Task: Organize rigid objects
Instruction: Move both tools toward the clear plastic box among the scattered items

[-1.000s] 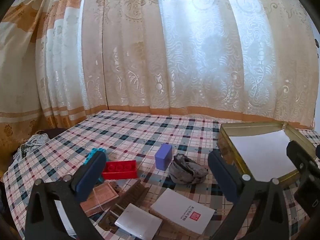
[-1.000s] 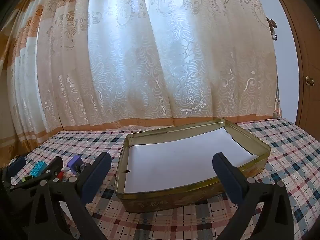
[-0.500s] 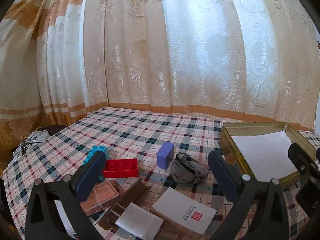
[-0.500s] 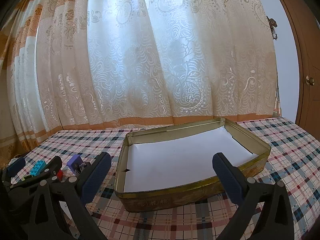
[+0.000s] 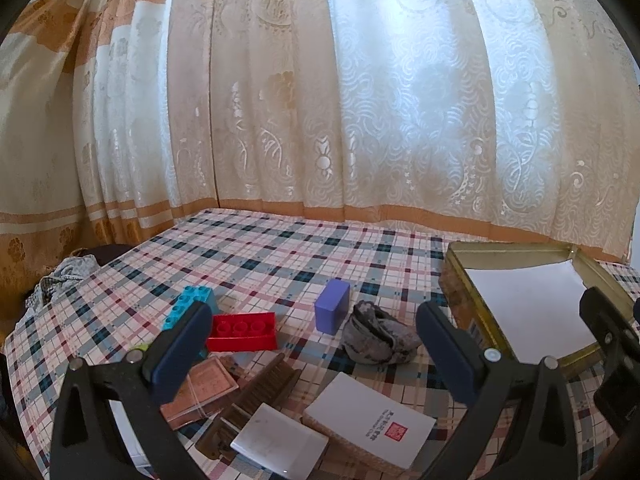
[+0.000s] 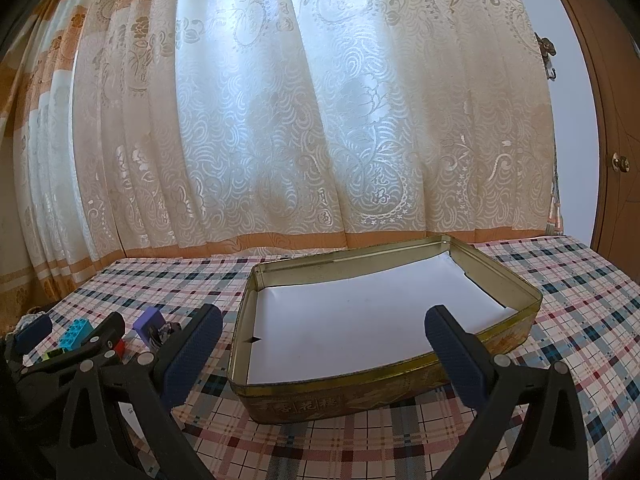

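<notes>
Gold-rimmed metal tin point(image 6: 400, 390), paper-lined, sits empty before our right gripper point(image 6: 324, 344). Both tongs are spread, gripping nothing; our left gripper point(image 5: 312, 344) hovers over the red plastic brick point(image 5: 242, 331), purple block point(image 5: 332, 312) and cards, presumably choosing.

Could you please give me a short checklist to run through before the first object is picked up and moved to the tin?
1. Left gripper open and holding nothing: ok.
2. Right gripper open and holding nothing: ok.
3. Gold rectangular metal tin open, lined with white paper, nothing else inside: ok.
4. Red plastic building brick free to grasp: cannot tell; the left gripper's finger hides one end.
5. Purple rectangular block standing clear of the crumpled grey cloth: ok, a narrow gap shows.
6. Flat white boxes and cards near the left gripper lying separately: not ok, they overlap in a pile.
</notes>
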Motion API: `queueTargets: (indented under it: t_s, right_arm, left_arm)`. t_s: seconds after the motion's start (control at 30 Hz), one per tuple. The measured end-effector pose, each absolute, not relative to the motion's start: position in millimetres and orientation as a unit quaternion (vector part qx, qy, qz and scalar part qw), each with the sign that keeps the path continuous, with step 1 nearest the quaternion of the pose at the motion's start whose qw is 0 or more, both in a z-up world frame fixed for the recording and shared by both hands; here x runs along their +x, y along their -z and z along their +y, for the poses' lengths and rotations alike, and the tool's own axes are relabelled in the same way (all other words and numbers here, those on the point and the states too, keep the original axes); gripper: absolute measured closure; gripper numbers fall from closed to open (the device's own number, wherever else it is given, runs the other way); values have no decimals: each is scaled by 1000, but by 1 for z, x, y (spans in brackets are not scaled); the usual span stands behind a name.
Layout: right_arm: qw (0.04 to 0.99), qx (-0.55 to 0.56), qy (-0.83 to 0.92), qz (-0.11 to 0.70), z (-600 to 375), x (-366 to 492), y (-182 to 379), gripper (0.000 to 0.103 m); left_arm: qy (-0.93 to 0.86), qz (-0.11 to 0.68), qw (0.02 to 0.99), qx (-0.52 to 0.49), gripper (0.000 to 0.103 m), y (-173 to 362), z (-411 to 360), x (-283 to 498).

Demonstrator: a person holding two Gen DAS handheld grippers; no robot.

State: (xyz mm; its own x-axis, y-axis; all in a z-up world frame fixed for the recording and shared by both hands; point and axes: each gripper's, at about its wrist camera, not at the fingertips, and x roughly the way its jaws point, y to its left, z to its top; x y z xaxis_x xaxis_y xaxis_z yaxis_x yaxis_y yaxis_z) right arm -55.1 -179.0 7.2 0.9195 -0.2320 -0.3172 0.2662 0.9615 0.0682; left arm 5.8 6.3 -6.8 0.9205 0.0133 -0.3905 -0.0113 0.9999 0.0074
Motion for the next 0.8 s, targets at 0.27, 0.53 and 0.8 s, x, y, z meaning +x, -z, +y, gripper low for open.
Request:
queueTargets:
  t_s: [0.27,0.53,0.8]
  right_arm:
    - [978,52,126,157,-177,-53,-7,1]
    - [979,49,124,156,-175,-52,-6,1]
    - [980,45,111,161,-171,-52,-6,1]
  left_arm:
    - [-9,214,977,3,0,9,8,7]
    - [-14,219,976,-2,0,9,10,6]
    - [-16,233,972,1,0,9,9,3]
